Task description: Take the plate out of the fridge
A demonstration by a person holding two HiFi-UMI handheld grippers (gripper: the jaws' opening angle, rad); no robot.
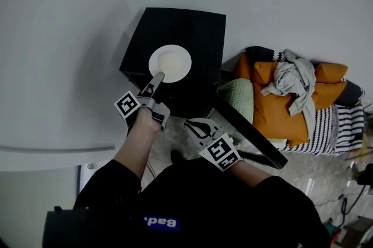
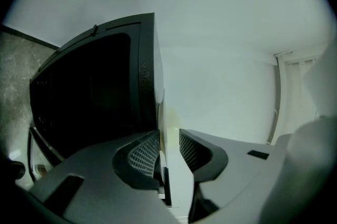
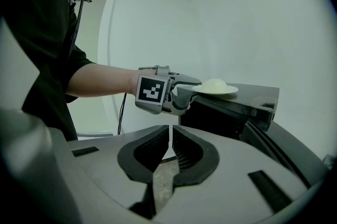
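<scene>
My right tool clenched, empty | my left tool released, rim of white plate between jaws | plate atop black fridge | white wall behind

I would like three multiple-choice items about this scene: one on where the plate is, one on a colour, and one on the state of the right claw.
1. Where is the plate?
A. on top of the fridge
B. inside it
C. held up in the air

2. What colour is the fridge?
A. white
B. black
C. red

3. How is the right claw?
A. shut on the plate
B. wide open
C. shut, with nothing in it

Answers:
1 A, the head view shows the plate lying on the fridge's top.
2 B, its body is black in every view.
3 C, the right gripper view shows its jaws together with nothing between them.
</scene>
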